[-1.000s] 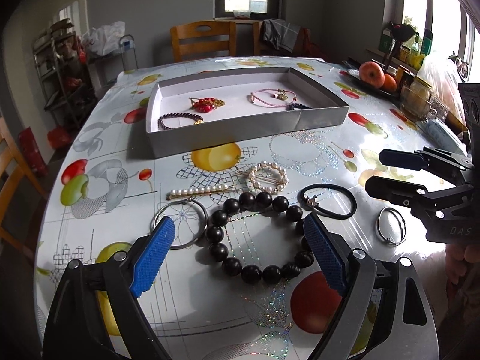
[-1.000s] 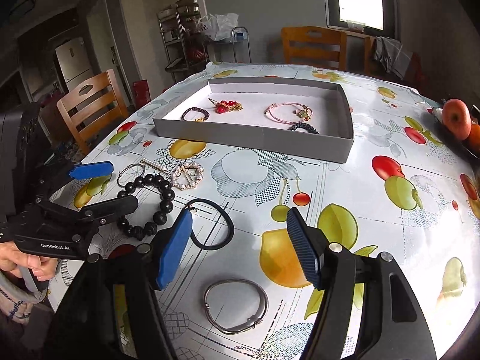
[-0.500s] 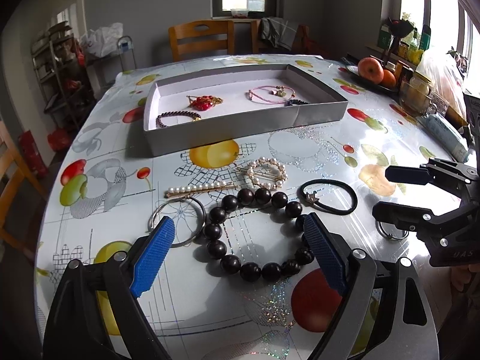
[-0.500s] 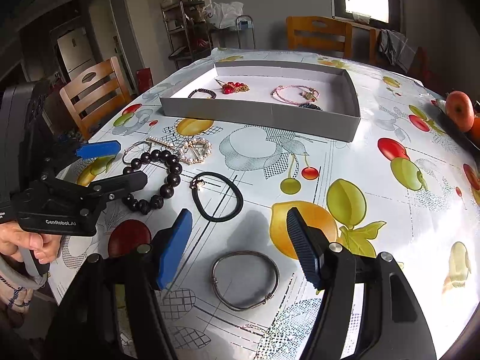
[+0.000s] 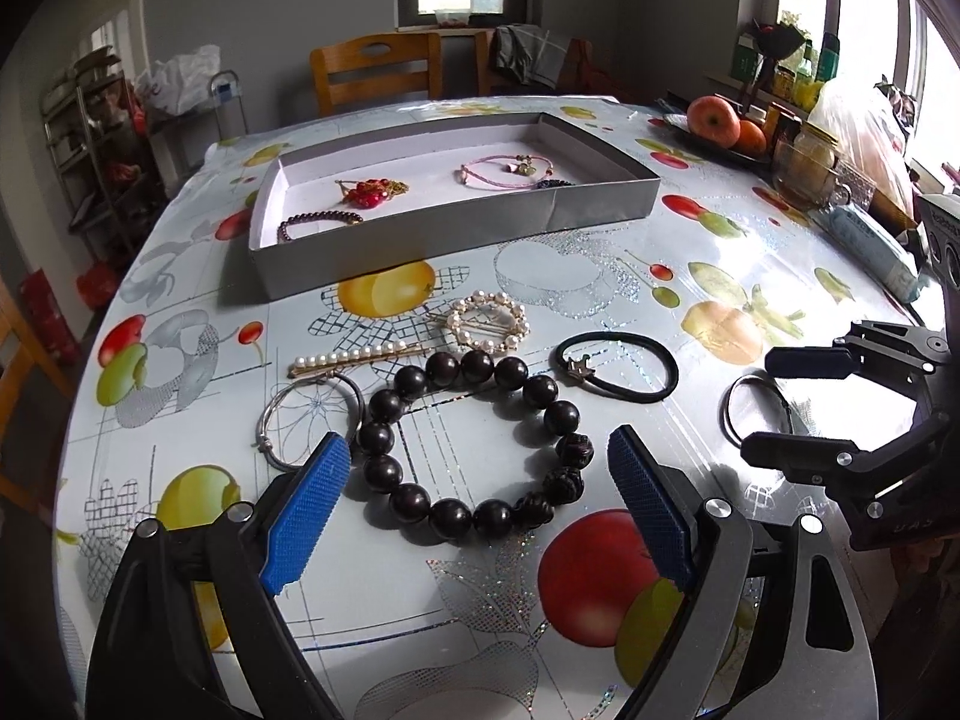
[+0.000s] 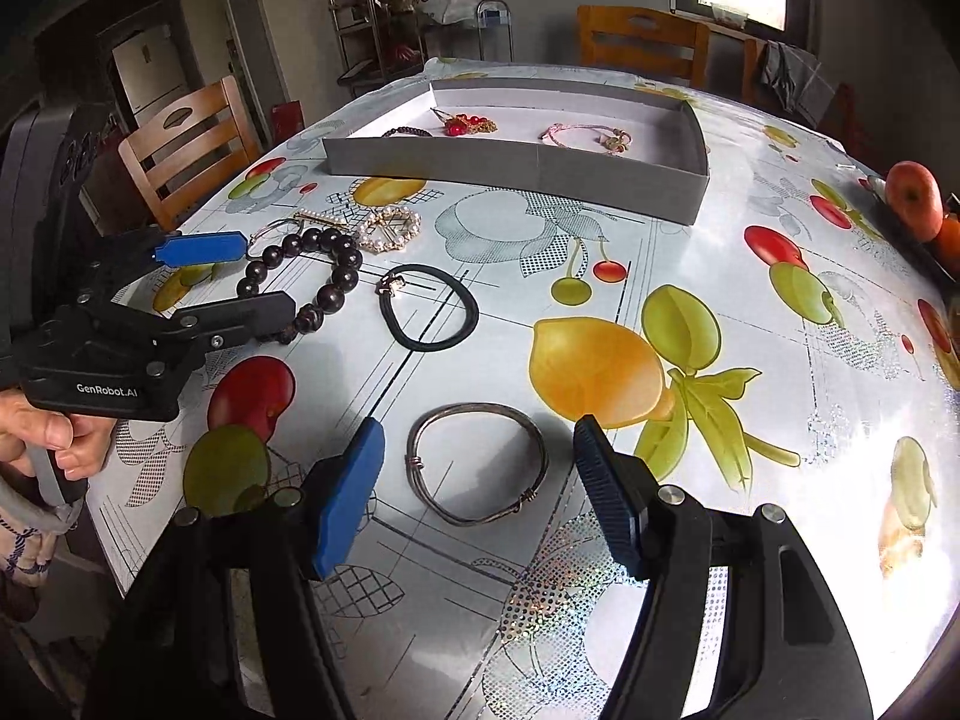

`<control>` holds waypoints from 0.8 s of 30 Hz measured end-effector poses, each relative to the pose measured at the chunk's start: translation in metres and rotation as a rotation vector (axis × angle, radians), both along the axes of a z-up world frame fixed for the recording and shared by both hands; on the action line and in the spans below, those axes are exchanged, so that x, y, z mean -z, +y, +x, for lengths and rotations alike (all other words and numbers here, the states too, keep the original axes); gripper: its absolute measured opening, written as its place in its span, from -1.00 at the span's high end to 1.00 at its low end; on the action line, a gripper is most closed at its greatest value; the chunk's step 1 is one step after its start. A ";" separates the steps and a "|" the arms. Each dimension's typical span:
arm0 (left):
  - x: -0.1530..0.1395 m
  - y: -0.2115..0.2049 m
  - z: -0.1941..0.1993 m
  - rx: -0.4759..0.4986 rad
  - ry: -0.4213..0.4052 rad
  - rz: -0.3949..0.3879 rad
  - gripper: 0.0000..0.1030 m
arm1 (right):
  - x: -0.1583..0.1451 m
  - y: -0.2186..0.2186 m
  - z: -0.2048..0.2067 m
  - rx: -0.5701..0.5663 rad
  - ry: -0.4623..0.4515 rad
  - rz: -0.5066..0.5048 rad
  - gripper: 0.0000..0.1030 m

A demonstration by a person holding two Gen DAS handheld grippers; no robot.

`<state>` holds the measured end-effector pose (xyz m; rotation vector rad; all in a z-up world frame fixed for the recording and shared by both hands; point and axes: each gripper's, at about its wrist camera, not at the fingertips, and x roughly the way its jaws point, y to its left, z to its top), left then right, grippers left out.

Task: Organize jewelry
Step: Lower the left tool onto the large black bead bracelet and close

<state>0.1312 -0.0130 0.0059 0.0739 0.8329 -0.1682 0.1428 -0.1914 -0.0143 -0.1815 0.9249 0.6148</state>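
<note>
A big dark bead bracelet (image 5: 561, 417) lies on the fruit-print tablecloth, between the blue pads of my open left gripper (image 5: 480, 498) but not touched by them. My open right gripper (image 6: 480, 480) hangs low over a silver bangle (image 6: 480, 408), which lies between its pads, untouched. In the left wrist view the right gripper (image 5: 759, 407) straddles that bangle (image 5: 733, 402). In the right wrist view the left gripper (image 6: 264, 276) stands over the bead bracelet (image 6: 345, 276). A grey tray (image 5: 456, 228) (image 6: 510, 165) at the back holds a red bead piece (image 5: 369, 191), a pink bracelet (image 5: 492, 177) and a small dark bracelet (image 5: 318, 219).
A black hair tie (image 5: 666, 372) (image 6: 474, 312), a pearl ring clip (image 5: 462, 324), a pearl bar clip (image 5: 360, 354) and a thin silver hoop (image 5: 267, 426) lie loose near the beads. A fruit plate (image 5: 714, 120) and jars (image 5: 804, 165) crowd the right edge. Wooden chairs (image 6: 186, 138) ring the table.
My right gripper has come down and forward over the silver bangle, which now lies between its pads. The left gripper has hardly moved.
</note>
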 end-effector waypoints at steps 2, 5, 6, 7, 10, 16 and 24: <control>0.001 -0.001 0.001 -0.001 0.004 0.006 -0.71 | 0.000 0.000 -0.001 -0.004 -0.003 -0.009 -0.27; 0.004 0.001 0.003 -0.006 0.019 0.002 -0.71 | 0.001 0.002 -0.002 -0.008 -0.009 -0.018 -0.28; 0.004 0.001 0.004 -0.011 0.023 0.000 -0.71 | 0.001 0.003 -0.003 -0.012 -0.012 -0.022 -0.28; 0.004 0.002 0.004 -0.013 0.024 -0.003 -0.71 | 0.001 0.004 -0.004 -0.017 -0.015 -0.027 -0.28; 0.005 0.003 0.004 -0.017 0.027 -0.007 -0.71 | 0.002 0.008 -0.006 -0.030 -0.024 -0.043 -0.28; 0.004 0.004 0.004 -0.019 0.023 -0.006 -0.71 | 0.003 0.012 -0.009 -0.048 -0.038 -0.064 -0.24; 0.005 0.004 0.008 -0.014 0.035 -0.007 -0.71 | 0.001 0.010 -0.009 -0.055 -0.044 -0.043 0.06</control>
